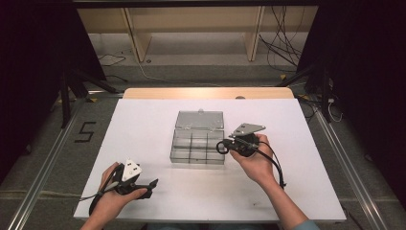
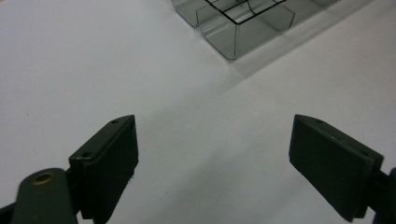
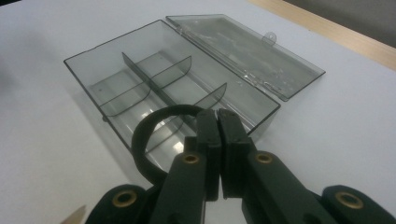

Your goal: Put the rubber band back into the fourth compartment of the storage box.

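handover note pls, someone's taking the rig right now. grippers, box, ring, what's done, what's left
Right gripper: fingers shut on the black ring, held at the right end of the clear divided box.
Left gripper: open, holding nothing, over bare table near the front left.
Box: mid-table, lid folded back flat; compartments look empty.
Done: lid open, ring picked up.
Left, likely: place the ring in a compartment, then close the lid.

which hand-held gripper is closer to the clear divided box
Right. The right hand-held gripper, shut on a black ring, sits at the clear box's right edge. The left hand-held gripper, open, rests well off toward the table's near left.
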Demonstrator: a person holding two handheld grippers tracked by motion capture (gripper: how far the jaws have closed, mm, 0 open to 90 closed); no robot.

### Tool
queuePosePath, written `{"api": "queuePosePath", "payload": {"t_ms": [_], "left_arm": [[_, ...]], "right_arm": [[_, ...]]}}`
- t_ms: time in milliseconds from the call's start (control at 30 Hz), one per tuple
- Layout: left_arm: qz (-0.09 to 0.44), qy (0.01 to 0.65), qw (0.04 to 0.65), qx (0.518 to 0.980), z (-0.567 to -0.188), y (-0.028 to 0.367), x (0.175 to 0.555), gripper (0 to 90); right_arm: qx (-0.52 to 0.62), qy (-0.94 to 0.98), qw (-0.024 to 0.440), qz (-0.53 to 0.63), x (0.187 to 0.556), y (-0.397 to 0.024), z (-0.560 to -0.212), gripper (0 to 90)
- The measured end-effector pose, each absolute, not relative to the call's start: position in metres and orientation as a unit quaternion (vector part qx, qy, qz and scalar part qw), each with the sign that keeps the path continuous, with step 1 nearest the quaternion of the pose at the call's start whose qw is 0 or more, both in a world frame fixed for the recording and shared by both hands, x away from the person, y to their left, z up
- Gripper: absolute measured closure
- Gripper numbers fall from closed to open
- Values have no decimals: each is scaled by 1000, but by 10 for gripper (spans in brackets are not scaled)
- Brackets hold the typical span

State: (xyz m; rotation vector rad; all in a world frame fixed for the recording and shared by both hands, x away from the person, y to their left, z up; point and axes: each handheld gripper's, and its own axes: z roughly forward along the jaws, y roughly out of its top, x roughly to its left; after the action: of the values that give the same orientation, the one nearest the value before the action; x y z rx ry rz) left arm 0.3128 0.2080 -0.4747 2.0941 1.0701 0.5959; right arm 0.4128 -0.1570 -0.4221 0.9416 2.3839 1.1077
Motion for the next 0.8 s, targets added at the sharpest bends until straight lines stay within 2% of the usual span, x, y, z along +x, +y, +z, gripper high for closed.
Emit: {"api": "queuePosePath", "payload": {"t_ms": [800], "left_arm": [[227,412,351,810,-474,207,312,153]], "right_arm": [[316,842,175,401,420,-129,-419,891]]}}
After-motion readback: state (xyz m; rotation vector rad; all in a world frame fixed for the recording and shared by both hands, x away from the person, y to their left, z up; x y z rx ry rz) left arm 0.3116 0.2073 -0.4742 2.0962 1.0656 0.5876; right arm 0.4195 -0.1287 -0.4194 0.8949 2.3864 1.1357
